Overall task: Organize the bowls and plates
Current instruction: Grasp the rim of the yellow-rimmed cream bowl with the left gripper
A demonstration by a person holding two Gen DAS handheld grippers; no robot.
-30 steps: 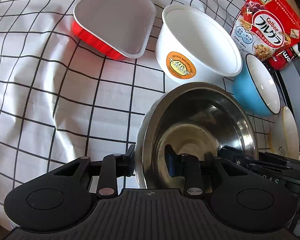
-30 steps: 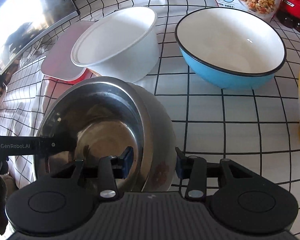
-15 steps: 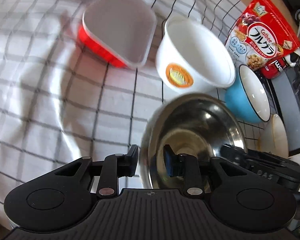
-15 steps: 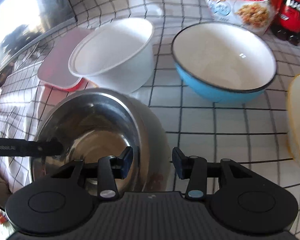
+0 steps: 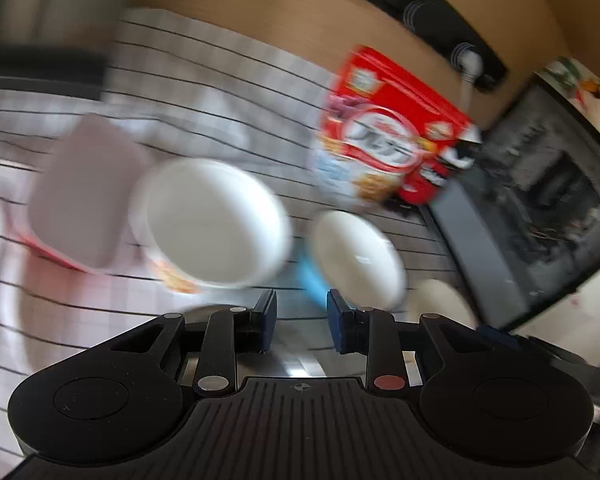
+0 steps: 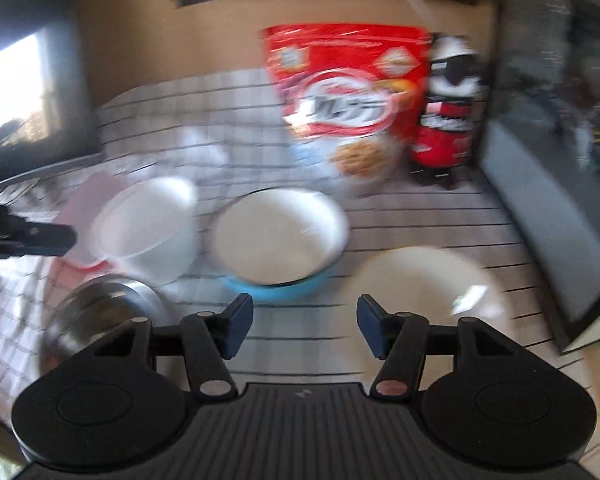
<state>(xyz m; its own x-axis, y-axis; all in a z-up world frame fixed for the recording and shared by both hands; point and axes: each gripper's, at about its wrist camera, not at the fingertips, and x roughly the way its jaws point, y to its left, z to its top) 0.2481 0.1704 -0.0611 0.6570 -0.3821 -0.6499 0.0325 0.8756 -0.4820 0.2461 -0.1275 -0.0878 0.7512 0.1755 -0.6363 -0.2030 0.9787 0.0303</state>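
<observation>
The steel bowl (image 6: 100, 312) rests on the counter (image 6: 420, 216), below and left of the right gripper (image 6: 305, 322), whose jaws stand wide apart and empty. The left gripper (image 5: 300, 322), also released, hangs just above this bowl, so it seems nearer.

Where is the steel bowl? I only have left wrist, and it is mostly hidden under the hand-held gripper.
Observer: Right wrist shows the steel bowl on the checked cloth, in front of the white tub, with nothing gripping it.
Operator: Right hand-held gripper?
Observer: The right hand-held gripper is open and empty, jaws wide apart.
Operator: Cream dish? I see only a sliver.
Observer: The cream dish shows whole, right of the blue bowl. It is too blurred to tell if they touch.
</observation>
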